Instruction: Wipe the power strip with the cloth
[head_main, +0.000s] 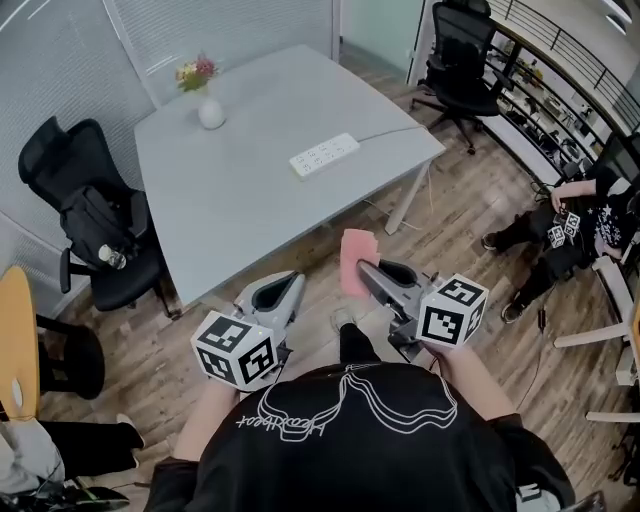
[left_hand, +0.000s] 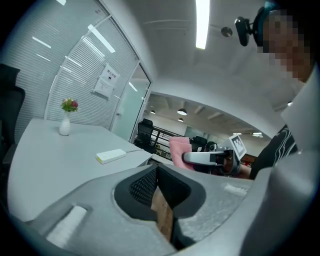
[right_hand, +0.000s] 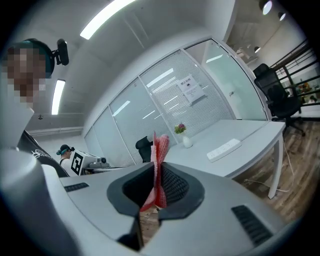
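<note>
right gripper (right_hand: 156, 192) around pink cloth (right_hand: 160, 148)

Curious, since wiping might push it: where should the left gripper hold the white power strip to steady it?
Probably its cable-free end, from above, jaws across the narrow width. The power strip lies flat, long and slim; its cable leaves the other end, leaving most of the top free for the cloth.

left gripper (left_hand: 157, 169) jaws together, empty | power strip (left_hand: 111, 156) centre-left on desk (left_hand: 45, 160) | right gripper (left_hand: 188, 158) pinching pink cloth (left_hand: 178, 148), centre
</note>
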